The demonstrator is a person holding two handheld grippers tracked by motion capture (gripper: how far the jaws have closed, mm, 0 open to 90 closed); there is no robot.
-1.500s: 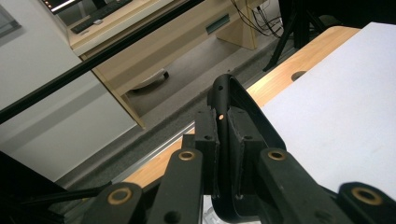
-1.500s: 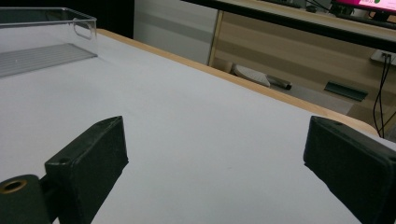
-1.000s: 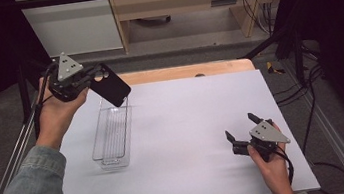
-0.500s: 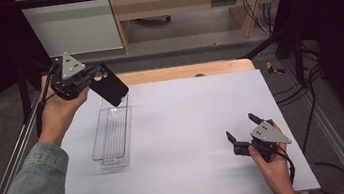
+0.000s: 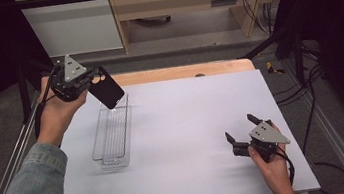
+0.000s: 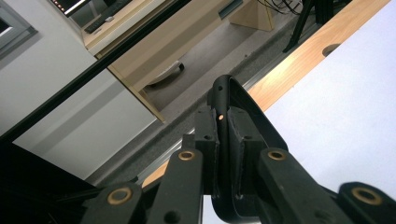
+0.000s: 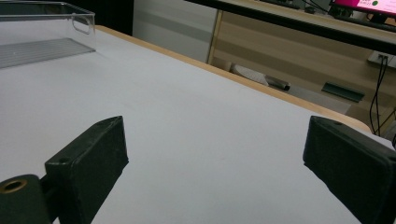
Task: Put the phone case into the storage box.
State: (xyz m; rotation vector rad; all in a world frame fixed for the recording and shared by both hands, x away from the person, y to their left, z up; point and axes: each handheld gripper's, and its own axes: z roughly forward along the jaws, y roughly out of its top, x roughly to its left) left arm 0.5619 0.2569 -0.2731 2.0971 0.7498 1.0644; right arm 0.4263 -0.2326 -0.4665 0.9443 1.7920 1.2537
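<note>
Holding a black phone (image 5: 105, 87) edge-on between the pads of the left claw (image 5: 88, 83), closed tight on it. Raised off the white desk (image 5: 189, 125), at the far left corner, above the far end of the clear plastic tray (image 5: 109, 135). Gripped near one end, at the corner nearest the hand; remainder of the slab projecting from the claw toward the right and downward, tilted, lower corner just above the tray's far rim without visible contact. Camera rings visible on the upper face close to the pads in the high view. Seen along the jaws in the left gripper view: phone (image 6: 233, 121) standing on its thin edge between both pads, rounded corner protruding beyond the fingertips, a small hole in that edge, light wooden desk border and grey floor beyond.

Resting low over the near right part of the desk: right claw (image 5: 241, 130), jaws spread wide, nothing between them, well apart from phone and tray. Confirmed in the right gripper view: right claw (image 7: 215, 154) with both pads far apart over bare white surface, tray (image 7: 46, 32) standing at the upper left, lying lengthwise on the desk with a cut-out handle in its end wall.
</note>
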